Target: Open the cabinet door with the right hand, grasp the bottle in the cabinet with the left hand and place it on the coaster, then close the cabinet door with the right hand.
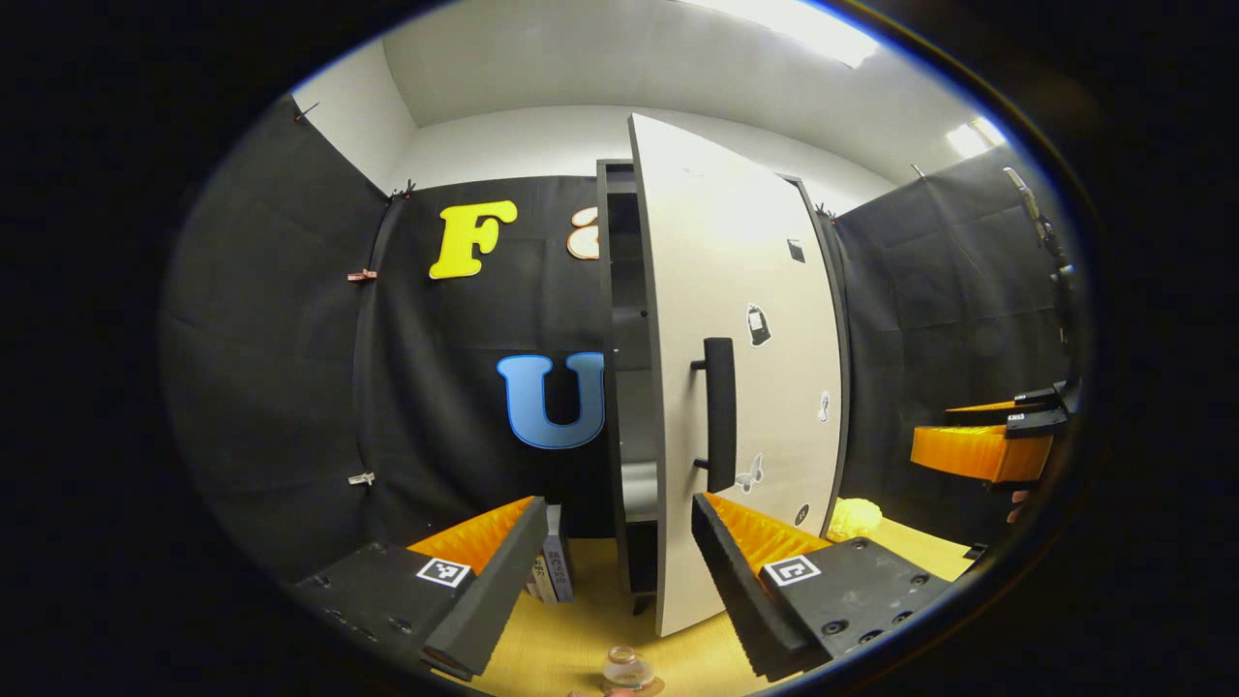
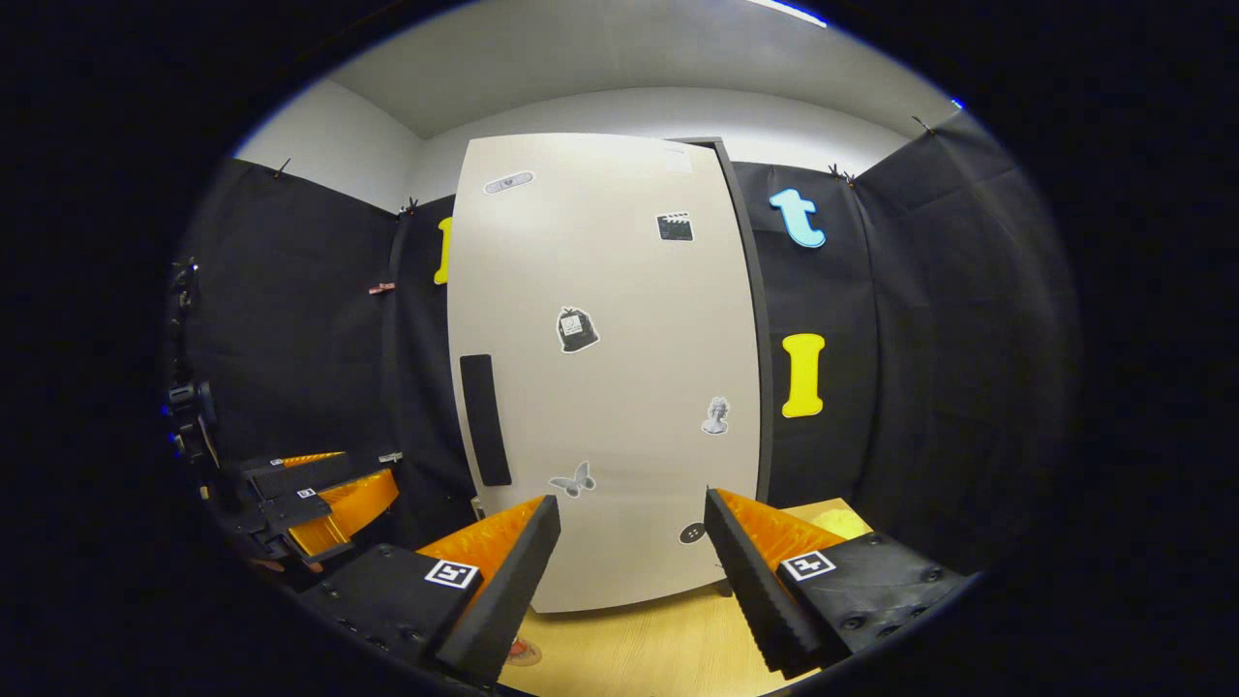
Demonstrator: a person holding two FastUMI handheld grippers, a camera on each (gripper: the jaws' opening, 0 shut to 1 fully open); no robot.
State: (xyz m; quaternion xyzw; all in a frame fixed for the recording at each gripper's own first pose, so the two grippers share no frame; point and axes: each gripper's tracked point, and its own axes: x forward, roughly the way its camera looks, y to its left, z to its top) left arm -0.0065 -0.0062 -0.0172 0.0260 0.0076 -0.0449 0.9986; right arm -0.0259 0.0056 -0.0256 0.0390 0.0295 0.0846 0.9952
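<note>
The tall dark cabinet [image 1: 619, 290] stands with its white, stickered door [image 1: 745, 387] swung partly open; the black handle [image 1: 719, 414] faces me. My left gripper [image 1: 619, 503] is open and holds nothing, a little back from the door's edge. A small clear bottle [image 1: 624, 668] stands on the table at the bottom edge, on what looks like a brown coaster [image 1: 650, 688]. In the right gripper view the door [image 2: 619, 387] and its handle [image 2: 484, 418] lie ahead of my right gripper [image 2: 633, 503], which is open and apart from the door. The left gripper [image 2: 319, 499] shows off to the left.
Several books [image 1: 554, 566] stand beside the cabinet's foot on the wooden table [image 1: 571, 639]. A yellow lumpy object [image 1: 854, 518] lies right of the door. The right gripper [image 1: 987, 450] hovers at the far right. Black cloth walls close in the booth.
</note>
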